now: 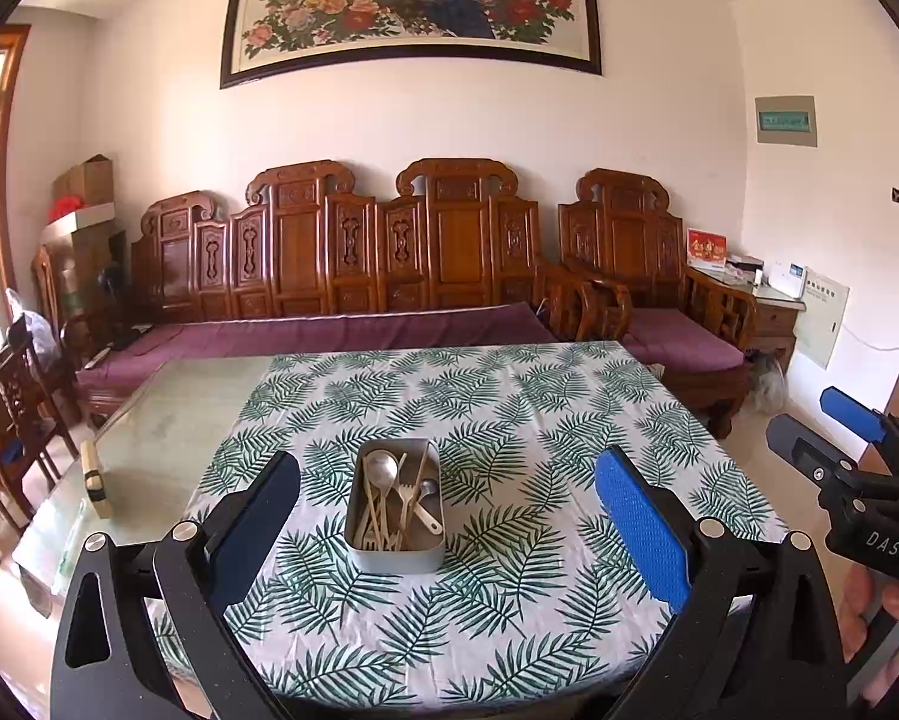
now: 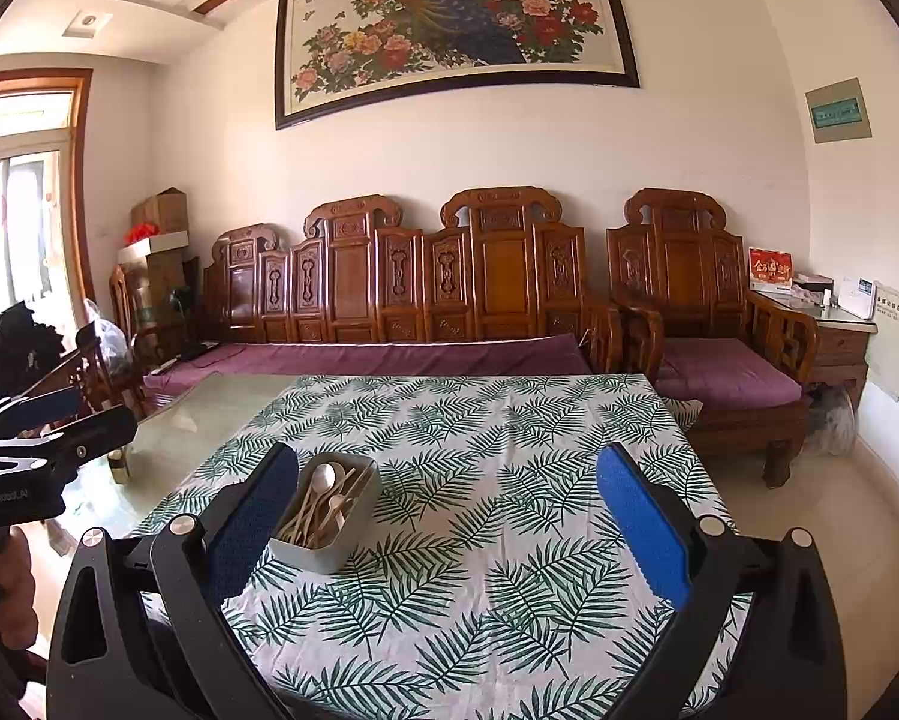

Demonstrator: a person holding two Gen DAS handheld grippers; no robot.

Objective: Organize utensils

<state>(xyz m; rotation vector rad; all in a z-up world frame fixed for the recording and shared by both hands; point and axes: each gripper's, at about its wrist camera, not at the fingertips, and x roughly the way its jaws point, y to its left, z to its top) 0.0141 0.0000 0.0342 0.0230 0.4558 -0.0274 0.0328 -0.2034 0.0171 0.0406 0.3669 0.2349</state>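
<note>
A grey metal tray (image 1: 389,558) sits on the leaf-print tablecloth (image 1: 509,420) and holds several utensils (image 1: 398,495): metal spoons and pale wooden or plastic forks and spoons. My left gripper (image 1: 446,492) is open and empty, held above the cloth with the tray between its fingers' line of sight. My right gripper (image 2: 449,486) is open and empty, with the tray (image 2: 311,552) and its utensils (image 2: 323,504) just inside its left finger (image 2: 257,504). The right gripper also shows at the right edge of the left wrist view (image 1: 833,426).
The cloth covers part of a glass-topped table (image 1: 167,420). A small wooden block (image 1: 96,480) lies on the bare glass at left. A carved wooden sofa (image 1: 341,276) with purple cushions stands behind the table. Wooden chairs (image 1: 11,396) stand at left.
</note>
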